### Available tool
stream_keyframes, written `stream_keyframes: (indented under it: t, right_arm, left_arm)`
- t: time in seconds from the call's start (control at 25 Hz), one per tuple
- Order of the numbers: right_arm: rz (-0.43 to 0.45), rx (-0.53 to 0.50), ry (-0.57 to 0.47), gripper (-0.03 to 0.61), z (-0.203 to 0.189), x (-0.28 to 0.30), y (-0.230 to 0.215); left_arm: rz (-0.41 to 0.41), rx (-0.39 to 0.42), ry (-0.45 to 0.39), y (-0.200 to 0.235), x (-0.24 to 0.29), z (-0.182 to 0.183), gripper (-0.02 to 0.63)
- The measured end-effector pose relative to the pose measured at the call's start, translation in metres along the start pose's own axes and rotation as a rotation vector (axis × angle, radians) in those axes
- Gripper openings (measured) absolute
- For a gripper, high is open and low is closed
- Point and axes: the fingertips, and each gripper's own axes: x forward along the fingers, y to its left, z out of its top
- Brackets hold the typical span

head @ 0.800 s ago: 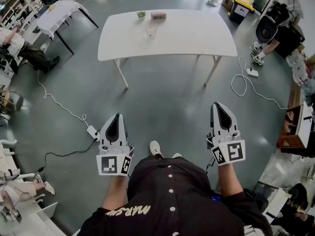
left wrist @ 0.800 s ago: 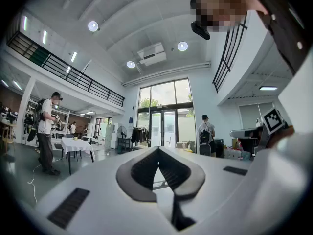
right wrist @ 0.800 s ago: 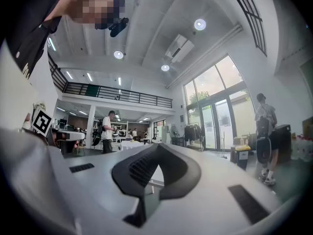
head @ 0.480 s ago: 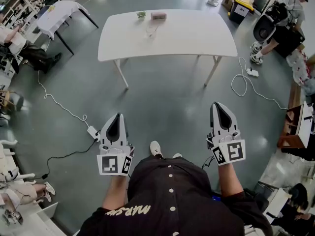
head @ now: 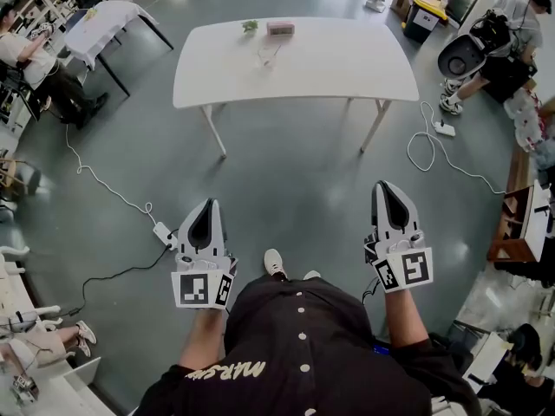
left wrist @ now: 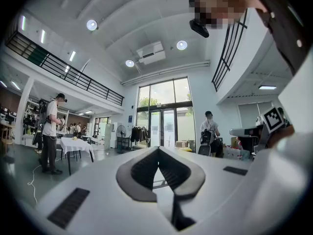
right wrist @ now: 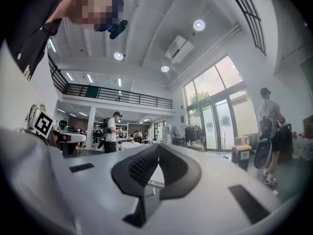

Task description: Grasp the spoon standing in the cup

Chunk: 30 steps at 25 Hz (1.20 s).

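— While both grippers are pointing level, what are your fingers doing?
— Mine are pressing shut, tip to tip, on nothing: left gripper (head: 206, 208) and right gripper (head: 384, 187) are hovering over the grey floor (head: 295, 172), well apart from the white table (head: 347, 59).
— And the spoon?
— I cannot tell; a small green thing (head: 250, 26) and a pink box (head: 279, 29) are sitting near its far edge.

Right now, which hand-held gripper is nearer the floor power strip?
Left. The left hand-held gripper hangs close by the power strip; the right hand-held gripper is far off to its right.
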Motion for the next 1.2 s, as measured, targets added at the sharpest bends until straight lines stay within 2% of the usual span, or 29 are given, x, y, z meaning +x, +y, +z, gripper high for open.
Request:
stream_keyframes:
  t: [0.44, 0.56, 0.64, 0.68, 0.92, 1.2]
  right_arm:
    - [0.04, 0.015, 0.014, 0.109, -0.005, 0.015, 0.013]
    - [0.052, 0.025, 0.016, 0.161, -0.005, 0.017, 0.015]
    - [0.058, 0.028, 0.016, 0.229, -0.004, 0.02, 0.017]
    - [0.061, 0.026, 0.016, 0.242, -0.003, 0.021, 0.018]
    - [0.054, 0.022, 0.023, 0.241, -0.008, 0.029, 0.019]
    - [0.034, 0.025, 0.023, 0.241, -0.013, 0.048, 0.03]
  left_arm:
    - [0.003, -0.004, 0.001, 0.015, 0.006, -0.003, 0.009]
    - [0.004, -0.007, 0.002, 0.016, 0.005, -0.003, 0.009]
    - [0.003, -0.007, 0.001, 0.018, 0.007, -0.002, 0.009]
    - [0.002, -0.007, 0.0, 0.018, 0.009, -0.001, 0.009]
    - [-0.004, -0.009, 0.0, 0.024, 0.013, -0.003, 0.009]
    - [-0.012, -0.008, 0.001, 0.049, 0.02, -0.002, 0.009]
